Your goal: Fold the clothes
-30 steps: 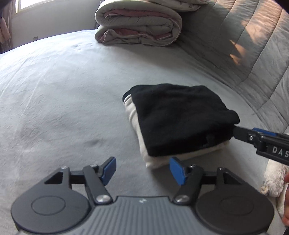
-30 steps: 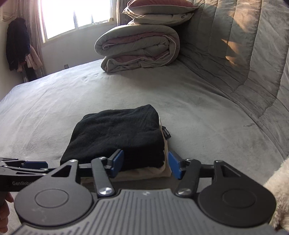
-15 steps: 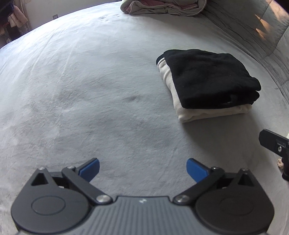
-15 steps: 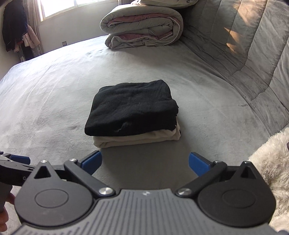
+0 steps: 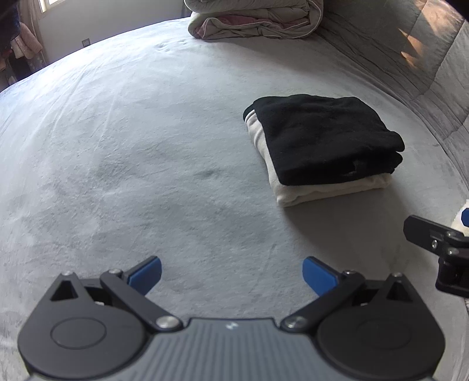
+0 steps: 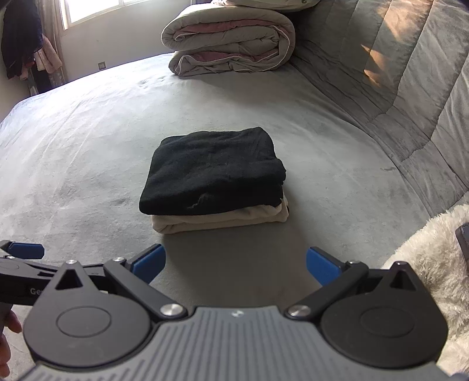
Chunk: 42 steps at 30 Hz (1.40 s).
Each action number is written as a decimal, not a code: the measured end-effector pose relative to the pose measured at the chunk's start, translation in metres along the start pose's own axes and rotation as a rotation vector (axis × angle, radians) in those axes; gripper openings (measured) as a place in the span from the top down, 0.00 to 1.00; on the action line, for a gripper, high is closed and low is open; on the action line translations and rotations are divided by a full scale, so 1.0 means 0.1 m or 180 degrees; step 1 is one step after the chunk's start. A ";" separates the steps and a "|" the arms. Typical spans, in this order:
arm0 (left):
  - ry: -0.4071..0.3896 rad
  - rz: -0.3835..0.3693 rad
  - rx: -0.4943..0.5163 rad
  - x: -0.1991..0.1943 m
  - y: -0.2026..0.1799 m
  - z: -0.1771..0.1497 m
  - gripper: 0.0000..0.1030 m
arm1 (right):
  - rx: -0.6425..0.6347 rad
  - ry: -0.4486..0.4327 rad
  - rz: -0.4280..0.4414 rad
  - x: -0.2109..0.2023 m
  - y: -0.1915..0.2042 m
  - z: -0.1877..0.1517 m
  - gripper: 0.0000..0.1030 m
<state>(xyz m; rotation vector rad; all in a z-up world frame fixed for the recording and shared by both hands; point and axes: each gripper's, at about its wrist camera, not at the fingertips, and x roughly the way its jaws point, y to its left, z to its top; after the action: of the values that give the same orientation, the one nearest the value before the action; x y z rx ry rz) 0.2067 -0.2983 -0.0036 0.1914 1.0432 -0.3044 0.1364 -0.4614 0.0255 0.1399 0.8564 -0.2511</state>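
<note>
On the grey bed (image 6: 88,152), a folded black garment (image 6: 214,170) rests atop a cream one (image 6: 222,219); the left gripper (image 5: 231,274) and the right gripper (image 6: 234,263) hover near, both spread wide and empty.

The cream garment (image 6: 219,221) lies mostly hidden under the black garment (image 6: 214,173); only its folded edges show. In the left wrist view the right gripper (image 5: 439,249) is cut off by the right edge, so its jaw spread cannot be read there. The far rolled duvet (image 5: 255,20) is cropped at the top. A dark object (image 6: 463,240) on the fluffy white fabric (image 6: 433,263) is too cropped to identify.
</note>
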 end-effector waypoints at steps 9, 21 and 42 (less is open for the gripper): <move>-0.0061 -0.0048 0.0034 -0.11 -0.04 -0.01 0.00 | -0.0002 0.0017 -0.0035 -0.11 -0.02 -0.02 0.00; -0.0082 -0.0110 0.0092 -0.17 -0.09 -0.01 0.00 | -0.0017 0.0031 -0.0023 -0.17 -0.04 0.00 0.00; -0.0345 -0.0154 0.0117 -0.83 0.10 -0.46 0.00 | -0.0007 -0.0151 -0.0016 -0.86 0.09 -0.31 0.00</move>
<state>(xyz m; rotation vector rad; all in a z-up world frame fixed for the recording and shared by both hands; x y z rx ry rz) 0.1335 -0.2623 0.0459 0.1809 0.9364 -0.3741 0.0626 -0.4316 0.0715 0.1293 0.8101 -0.2573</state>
